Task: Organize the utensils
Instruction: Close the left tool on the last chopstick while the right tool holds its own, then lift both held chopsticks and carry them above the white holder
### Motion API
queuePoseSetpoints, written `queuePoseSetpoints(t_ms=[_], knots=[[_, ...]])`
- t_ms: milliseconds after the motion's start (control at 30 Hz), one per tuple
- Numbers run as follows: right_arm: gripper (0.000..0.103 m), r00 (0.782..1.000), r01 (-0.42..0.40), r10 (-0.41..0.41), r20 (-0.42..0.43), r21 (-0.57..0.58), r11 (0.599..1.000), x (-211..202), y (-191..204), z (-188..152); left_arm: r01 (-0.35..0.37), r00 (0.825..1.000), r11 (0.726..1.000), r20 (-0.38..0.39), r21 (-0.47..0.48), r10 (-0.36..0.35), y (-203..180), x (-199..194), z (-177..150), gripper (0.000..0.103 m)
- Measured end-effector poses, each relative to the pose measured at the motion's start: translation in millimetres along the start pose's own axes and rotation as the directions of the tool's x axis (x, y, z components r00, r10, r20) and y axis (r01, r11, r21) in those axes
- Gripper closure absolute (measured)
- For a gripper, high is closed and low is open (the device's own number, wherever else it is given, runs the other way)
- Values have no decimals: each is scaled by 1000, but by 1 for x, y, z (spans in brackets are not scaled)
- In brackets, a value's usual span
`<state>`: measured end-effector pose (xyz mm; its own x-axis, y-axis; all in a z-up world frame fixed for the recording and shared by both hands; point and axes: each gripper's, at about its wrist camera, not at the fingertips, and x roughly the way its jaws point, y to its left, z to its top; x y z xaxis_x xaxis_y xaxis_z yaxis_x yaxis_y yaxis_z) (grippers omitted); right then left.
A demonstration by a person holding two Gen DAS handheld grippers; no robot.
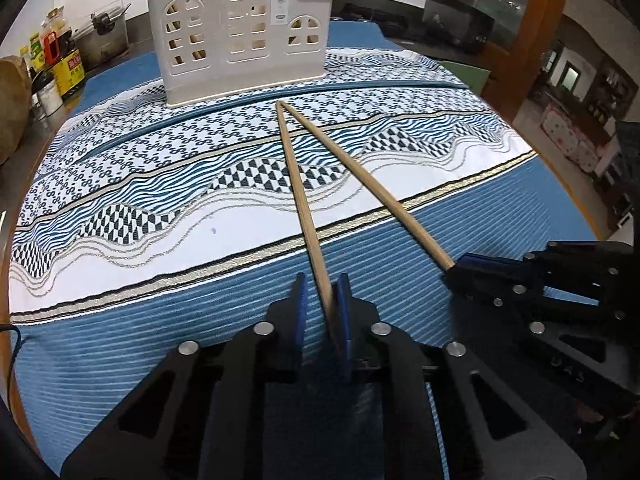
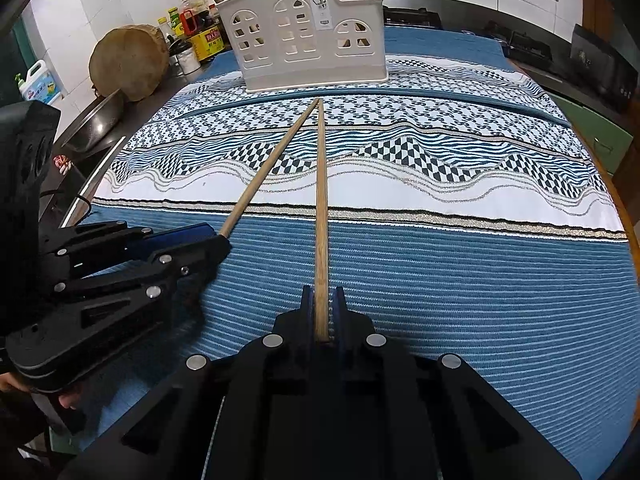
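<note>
My left gripper (image 1: 322,294) is shut on a wooden chopstick (image 1: 298,188) that points forward toward a cream utensil holder (image 1: 240,40). My right gripper (image 2: 322,300) is shut on a second chopstick (image 2: 321,200). The two chopstick tips meet just in front of the holder (image 2: 308,32), low over the cloth. In the left wrist view the right gripper (image 1: 460,268) sits at the right with its chopstick (image 1: 372,188). In the right wrist view the left gripper (image 2: 212,240) sits at the left with its chopstick (image 2: 268,168). Several chopsticks stand in the holder.
A blue and white patterned cloth (image 2: 480,280) covers the table. Sauce bottles (image 2: 196,28), a round wooden block (image 2: 128,62) and a metal bowl (image 2: 92,124) stand at the back left beyond the cloth. A counter with dark appliances (image 2: 600,64) runs along the right.
</note>
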<state>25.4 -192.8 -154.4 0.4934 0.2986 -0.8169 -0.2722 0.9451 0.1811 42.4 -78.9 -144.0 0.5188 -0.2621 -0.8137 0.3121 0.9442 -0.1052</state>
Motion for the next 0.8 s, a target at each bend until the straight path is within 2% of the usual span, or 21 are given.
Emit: queuePoseSetpoints(t_ms=[233,367,567,700,800], knots=[[92,1000,4,-4,5,-12,1000,1,0,0,-16,1000,1000,5,22,16,-7,2,0,90],[96,1000,12,-11,10,-24,1000,0,1,1,-30,1000,999,7,41,29,-9,2,0,93],[96,999,15,-13,41,-38,999,-11,1,4,-14,1000,1000,5,23,14,-1,-4,5,94],[96,995,21,-15,101,-55,998,-31,4,14,-5,999,1000,40,-12,5,10,-18,12,95],[95,987,21,-11,161,-64,998,-50,5,26,4,994,999,108,-39,0,21,-37,22,96]])
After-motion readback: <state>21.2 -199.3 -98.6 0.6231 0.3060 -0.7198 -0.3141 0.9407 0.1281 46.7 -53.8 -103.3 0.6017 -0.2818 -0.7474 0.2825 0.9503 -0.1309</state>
